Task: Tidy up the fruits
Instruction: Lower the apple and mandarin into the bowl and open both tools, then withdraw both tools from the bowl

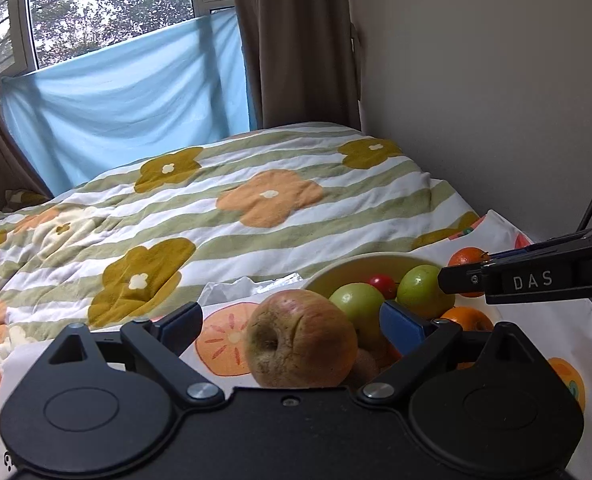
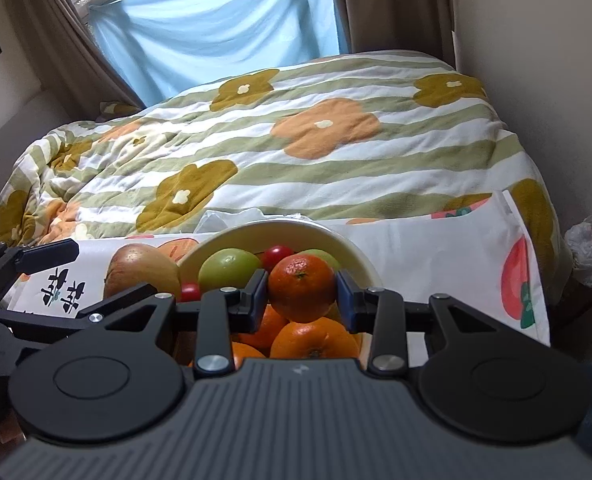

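Two black hand-held tools face a cream round bowl [image 2: 351,250] of fruit on a fruit-printed white cloth [image 2: 435,256] at the foot of a bed. At lower centre of the right wrist view, the right tool [image 2: 301,294] grips a round orange tangerine [image 2: 300,286] between blue pads, stem dimple turned up toward the camera, above more loose tangerines [image 2: 315,338]. At lower centre of the left wrist view, the left tool [image 1: 292,326] stands wide, around a blotchy red-yellow apple [image 1: 299,340]; neither finger visibly touches it. Its dimpled end faces the camera, core axis roughly horizontal. Green apples [image 1: 355,302] and a small red fruit [image 1: 381,284] fill the bowl behind.
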{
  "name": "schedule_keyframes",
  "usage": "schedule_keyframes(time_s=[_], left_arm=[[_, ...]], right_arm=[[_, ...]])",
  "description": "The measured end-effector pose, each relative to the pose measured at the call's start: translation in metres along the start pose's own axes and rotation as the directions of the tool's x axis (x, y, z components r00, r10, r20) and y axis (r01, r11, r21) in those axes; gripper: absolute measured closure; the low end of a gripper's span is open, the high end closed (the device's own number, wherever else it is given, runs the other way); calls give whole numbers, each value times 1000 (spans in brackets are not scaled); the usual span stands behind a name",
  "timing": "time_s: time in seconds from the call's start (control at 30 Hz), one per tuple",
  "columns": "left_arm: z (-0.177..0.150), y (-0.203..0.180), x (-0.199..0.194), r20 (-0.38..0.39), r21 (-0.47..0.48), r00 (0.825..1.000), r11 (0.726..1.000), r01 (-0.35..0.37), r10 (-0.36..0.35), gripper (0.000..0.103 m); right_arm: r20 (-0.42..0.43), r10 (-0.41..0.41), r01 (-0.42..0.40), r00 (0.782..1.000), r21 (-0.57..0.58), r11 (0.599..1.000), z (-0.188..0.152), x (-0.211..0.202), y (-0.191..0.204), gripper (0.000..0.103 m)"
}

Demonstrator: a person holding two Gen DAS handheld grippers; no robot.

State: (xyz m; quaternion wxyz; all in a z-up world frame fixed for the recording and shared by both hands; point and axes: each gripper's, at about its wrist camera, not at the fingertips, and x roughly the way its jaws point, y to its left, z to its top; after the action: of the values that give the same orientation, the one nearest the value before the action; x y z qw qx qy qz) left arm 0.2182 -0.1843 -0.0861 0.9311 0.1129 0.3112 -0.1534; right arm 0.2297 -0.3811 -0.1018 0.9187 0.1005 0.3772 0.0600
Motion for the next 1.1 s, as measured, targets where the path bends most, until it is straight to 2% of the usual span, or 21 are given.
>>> schedule_keyframes(time_s=[0.3,0.33,0.4,0.47,0.63,0.83,1.1], left_arm=[[-18,28,-20,-23,-33,997,997,-76,75,5],[-20,30,-22,-24,-39,996,996,-83,82,5],[-23,33,-25,-27,-49,995,994,-96,94,5],[-26,35,-29,-29,-56,994,993,-107,106,5],[-28,34,-39,-20,-66,992,990,-127,126,5],[-24,31,-70,25,-104,985,980,-168,171,5],[-20,37,-139,81,-162,957,951,-263,278,5]], right_arm=[[-34,72,-75,997,-97,992,-6,16,31,50],[-25,71,-73,997,-103,992,-7,15,32,45],[0,54,-54,999,-112,992,-10,10,33,16],[32,34,-31,999,-109,994,-12,4,31,3],[40,27,-22,999,-117,993,-16,-8,25,3],[82,51,-38,995,-159,987,-20,-41,34,3],[113,97,-75,989,-184,980,-24,-102,60,3]])
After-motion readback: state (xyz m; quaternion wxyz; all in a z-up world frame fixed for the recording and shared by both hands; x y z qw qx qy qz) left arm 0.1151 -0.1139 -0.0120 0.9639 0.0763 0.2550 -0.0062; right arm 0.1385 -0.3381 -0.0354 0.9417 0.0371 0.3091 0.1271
